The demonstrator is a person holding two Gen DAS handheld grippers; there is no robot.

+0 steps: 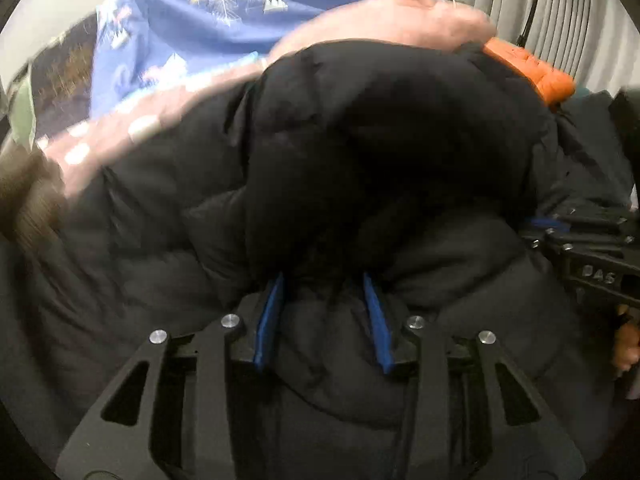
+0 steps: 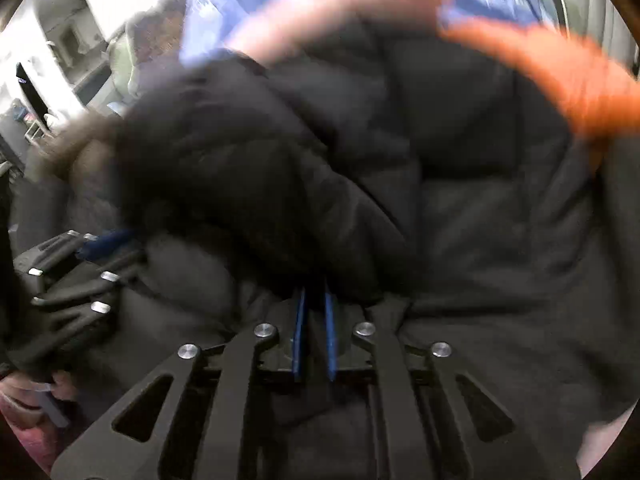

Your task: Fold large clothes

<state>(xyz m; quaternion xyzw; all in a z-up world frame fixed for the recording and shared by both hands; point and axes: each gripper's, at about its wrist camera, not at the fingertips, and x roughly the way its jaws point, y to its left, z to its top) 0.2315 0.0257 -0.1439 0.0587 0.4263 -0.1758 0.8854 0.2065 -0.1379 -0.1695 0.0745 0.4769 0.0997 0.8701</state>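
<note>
Black puffer jacket (image 1: 360, 152) fabric is being spread across nearly the whole of both wrist views, lying bunched on a bed over a pink cover (image 1: 384, 24) and a blue patterned sheet (image 1: 224, 12). A thick fold of the jacket is being raised into a dark hump in the middle of the left wrist view, with flatter quilted panels being shown around and below it.

The left gripper (image 1: 324, 280) is being pointed down into the jacket, its blue-padded fingers (image 1: 268, 320) being held moderately apart with a ridge of the black fabric lying between them; whether the pads are being pressed against that ridge cannot be told, since the tips are being buried under the fold.

The right gripper (image 2: 314, 292) is being held just beside it, its blue pads (image 2: 298, 336) being drawn narrowly together, with only a thin gap left. The tips are being hidden beneath a dark fold of the jacket, and a thin layer of fabric appears to be pinched there, though the blur is making this uncertain.

An orange garment (image 1: 532, 68) is being seen at the far right edge of the jacket, and a brown fur trim (image 1: 28, 196) is being shown at the left edge. Pale pleated curtains (image 1: 560, 4) are being hung behind the bed.
</note>
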